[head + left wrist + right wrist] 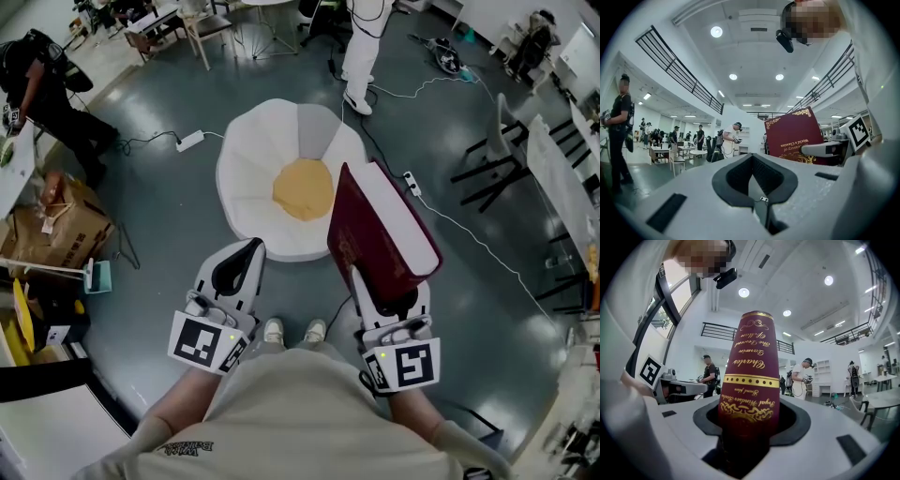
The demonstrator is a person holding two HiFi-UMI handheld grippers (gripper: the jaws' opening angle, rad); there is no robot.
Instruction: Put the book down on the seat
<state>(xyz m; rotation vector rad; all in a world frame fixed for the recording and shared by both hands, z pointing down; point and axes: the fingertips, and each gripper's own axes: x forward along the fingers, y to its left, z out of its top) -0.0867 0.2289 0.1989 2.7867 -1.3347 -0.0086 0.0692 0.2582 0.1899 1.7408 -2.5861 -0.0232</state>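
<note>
The right gripper (375,295) clamps the red book (380,230) upright in the air beside the white seat (248,192), the left gripper (239,262) closed and empty, so tip it flat and lower gently before release.

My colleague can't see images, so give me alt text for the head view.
Looking down, the right gripper grips a dark red book, held above a white petal-shaped seat with a yellow cushion on the grey floor. The left gripper, jaws together, is empty.
</note>
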